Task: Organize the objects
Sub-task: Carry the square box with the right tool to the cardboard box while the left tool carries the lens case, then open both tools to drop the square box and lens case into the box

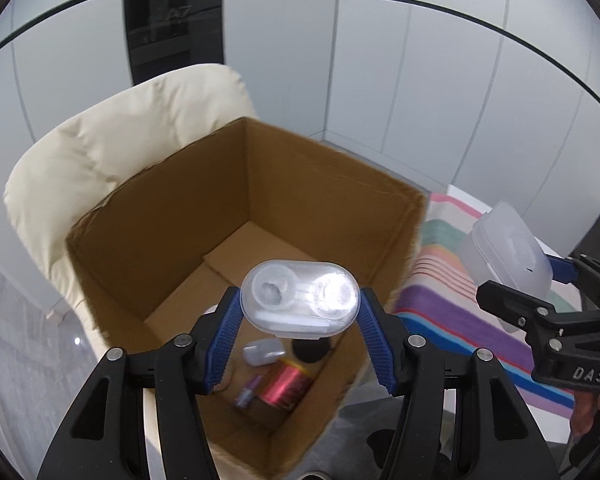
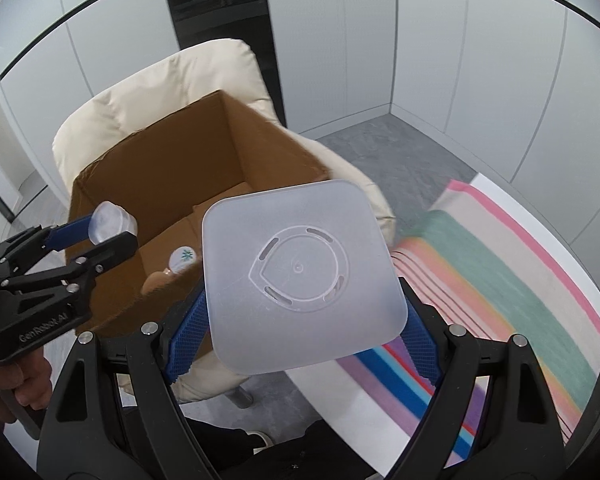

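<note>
The cardboard box stands on a cream chair, and some things already lie at its bottom: a red spool, a small purple item, a small clear container and a dark round thing. So I judge that part of the sorting is done. The left gripper is above the near part of the box, with an oval clear case between its blue pads; the right pad seems to have a small gap, so I cannot tell if the case is really pressed. The right gripper is closed on a square frosted container, which is just right of the box, over the chair edge and the striped cloth. Both containers are left to put inside.
</note>
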